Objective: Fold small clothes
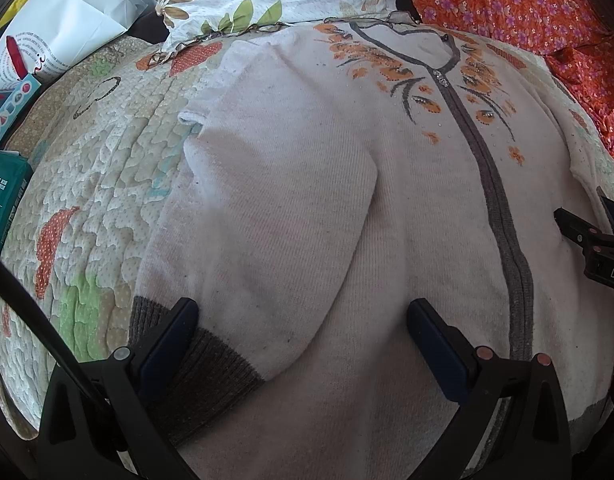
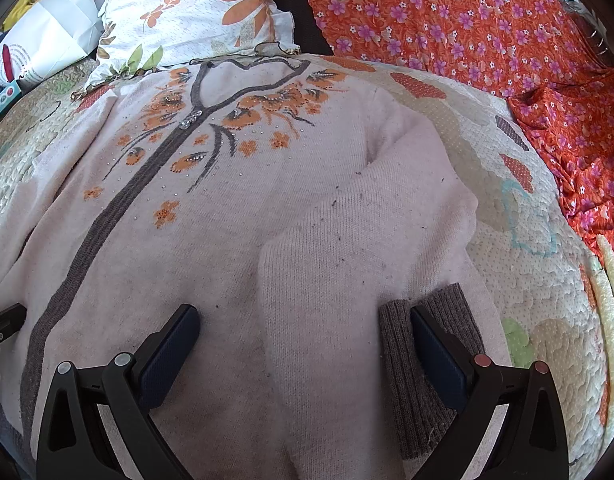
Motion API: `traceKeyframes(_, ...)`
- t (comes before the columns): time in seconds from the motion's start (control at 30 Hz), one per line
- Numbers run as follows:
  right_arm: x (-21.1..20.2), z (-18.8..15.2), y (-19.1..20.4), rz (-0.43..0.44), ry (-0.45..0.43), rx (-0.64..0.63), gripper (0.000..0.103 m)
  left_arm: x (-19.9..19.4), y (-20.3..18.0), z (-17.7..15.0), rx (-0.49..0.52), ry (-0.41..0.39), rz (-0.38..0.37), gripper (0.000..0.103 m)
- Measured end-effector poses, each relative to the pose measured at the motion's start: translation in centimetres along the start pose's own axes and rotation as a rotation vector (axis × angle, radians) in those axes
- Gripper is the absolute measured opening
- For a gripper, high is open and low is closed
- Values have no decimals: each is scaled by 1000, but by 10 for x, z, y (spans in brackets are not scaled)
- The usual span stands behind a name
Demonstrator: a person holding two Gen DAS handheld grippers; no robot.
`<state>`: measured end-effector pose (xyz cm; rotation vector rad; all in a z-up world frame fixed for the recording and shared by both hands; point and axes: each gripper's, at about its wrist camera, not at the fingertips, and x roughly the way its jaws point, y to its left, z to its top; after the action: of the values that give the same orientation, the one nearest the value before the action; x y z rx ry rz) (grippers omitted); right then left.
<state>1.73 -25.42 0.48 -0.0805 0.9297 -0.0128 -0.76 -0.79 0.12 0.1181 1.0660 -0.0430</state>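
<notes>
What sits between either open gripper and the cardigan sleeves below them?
Nothing visible. The left gripper straddles the left sleeve, the right gripper the right sleeve; only bare knit of the cardigan shows between the fingers.

Both wrist cams sit low and close, looking forward over the bed.
Left view covers the cardigan (image 1: 347,220) from its left side, right view from its right; both share its embroidered front and pillow (image 2: 187,12).

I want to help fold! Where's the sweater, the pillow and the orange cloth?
sweater (image 1: 347,216): left wrist view, plain front.
pillow (image 2: 187,12): right wrist view, flowered middle.
orange cloth (image 2: 447,20): right wrist view, flowered middle.
</notes>
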Motion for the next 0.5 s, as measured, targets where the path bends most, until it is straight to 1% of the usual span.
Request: traceKeyframes(0.5, -3, -5, -1, 1, -3, 0, 103, 0, 0, 0, 2, 3, -2, 103)
